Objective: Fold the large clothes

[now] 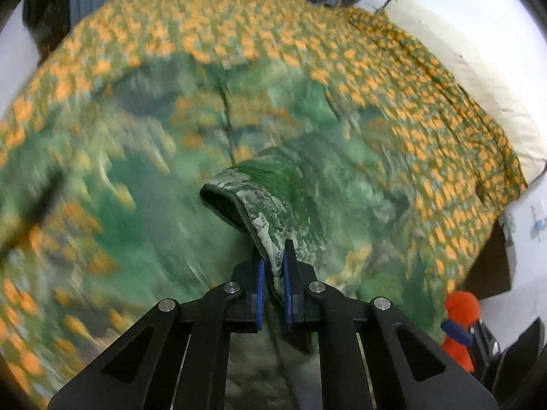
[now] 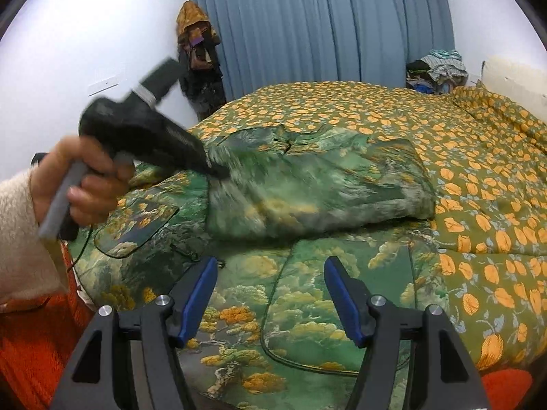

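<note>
My left gripper (image 1: pixel 273 259) is clenched on the green garment's (image 2: pixel 318 188) edge. At six o'clock, my right gripper (image 2: pixel 271 287) hangs released over it.

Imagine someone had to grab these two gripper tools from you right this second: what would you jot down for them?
Left gripper: shut on a fold of the green patterned garment, its edge pinched between the pads.
Right gripper: open, holding nothing, over the garment's near part.
The garment lies on the bed's orange-flowered cover, one part already folded over into a thick bundle.
Left to do: probably carry the pinched edge across, then finish and flatten the folds.
</note>
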`<state>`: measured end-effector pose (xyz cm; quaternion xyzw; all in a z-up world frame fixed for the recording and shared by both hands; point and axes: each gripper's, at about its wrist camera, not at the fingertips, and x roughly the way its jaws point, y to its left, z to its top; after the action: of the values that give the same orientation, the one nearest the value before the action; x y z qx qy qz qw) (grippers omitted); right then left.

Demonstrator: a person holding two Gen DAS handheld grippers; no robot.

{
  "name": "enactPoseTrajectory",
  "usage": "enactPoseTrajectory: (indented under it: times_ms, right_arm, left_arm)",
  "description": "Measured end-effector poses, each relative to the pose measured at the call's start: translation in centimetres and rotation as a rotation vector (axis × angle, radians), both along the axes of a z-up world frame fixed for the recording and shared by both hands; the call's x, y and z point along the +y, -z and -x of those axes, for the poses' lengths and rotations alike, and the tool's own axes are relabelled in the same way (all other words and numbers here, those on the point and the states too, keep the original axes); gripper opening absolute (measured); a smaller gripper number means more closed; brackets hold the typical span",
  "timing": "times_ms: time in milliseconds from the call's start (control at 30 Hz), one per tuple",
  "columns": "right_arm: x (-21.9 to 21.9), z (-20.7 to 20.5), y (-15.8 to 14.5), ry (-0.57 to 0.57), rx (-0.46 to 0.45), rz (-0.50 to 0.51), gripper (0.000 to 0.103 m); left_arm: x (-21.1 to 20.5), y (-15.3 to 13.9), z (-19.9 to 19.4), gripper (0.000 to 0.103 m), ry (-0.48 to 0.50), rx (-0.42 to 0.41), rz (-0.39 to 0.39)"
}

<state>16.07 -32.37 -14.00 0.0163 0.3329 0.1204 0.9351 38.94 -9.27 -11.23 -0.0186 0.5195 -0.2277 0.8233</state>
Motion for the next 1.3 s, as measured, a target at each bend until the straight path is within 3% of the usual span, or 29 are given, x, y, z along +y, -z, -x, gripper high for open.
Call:
enactPoseTrajectory:
  times_ms: [200, 300, 400, 533, 600, 633, 733, 800, 867, 1067, 1200, 1300]
  right_arm:
    - [-0.7, -0.9, 0.2, 0.029, 0.018, 0.001, 0.066]
    - [-1.3, -2.3, 0.2, 0.047, 0.036, 0.013, 0.066]
    - [-2.3, -4.5, -0.4, 0.060, 0.043, 0.042, 0.066]
    - [-5.5, -10.2, -1.9, 0.075, 0.073, 0.049, 0.066]
    - [-7.4, -13.7, -2.3, 0.100, 0.086, 0.049, 0.066]
    - [-8.2, -15.8, -2.5, 0.111, 0.094, 0.049, 0.066]
    - [-10.0, -22.2, -2.0, 0.100, 0.136, 0.035, 0.061]
    - [-10.5, -25.5, -1.0, 0.097, 0.166, 0.028, 0.046]
    - [-10.7, -27.9, 0.7, 0.112, 0.170, 0.040, 0.046]
    - [-10.7, -30.7, 8.5, 0.113, 0.335, 0.076, 0.044]
    - [-10.5, -31.1, 8.3, 0.100, 0.369, 0.095, 0.044]
    - [-10.8, -32.5, 6.1, 0.096, 0.381, 0.098, 0.044]
  left_arm:
    - [2.0, -0.8, -7.1, 0.007, -0.054, -0.085, -0.052]
    - [2.5, 1.3, -10.1, 0.007, -0.087, -0.092, -0.095]
    - [3.5, 4.3, -12.2, 0.008, -0.117, -0.032, -0.094]
    - [4.4, 6.3, -12.2, 0.015, -0.119, 0.010, -0.084]
    - [4.6, 6.4, -11.6, 0.029, -0.115, 0.005, -0.077]
    - [4.6, 6.5, -11.6, 0.031, -0.113, 0.004, -0.072]
    - [4.6, 7.3, -11.5, 0.031, -0.115, 0.005, -0.092]
    - [4.8, 8.1, -11.6, 0.031, -0.134, 0.020, -0.097]
    - [4.9, 9.3, -11.6, 0.031, -0.154, 0.042, -0.085]
    - [4.8, 10.7, -10.7, 0.035, -0.162, 0.003, -0.089]
    - [4.8, 11.0, -10.5, 0.035, -0.160, -0.017, -0.088]
    - [4.8, 11.2, -10.3, 0.035, -0.162, -0.033, -0.089]
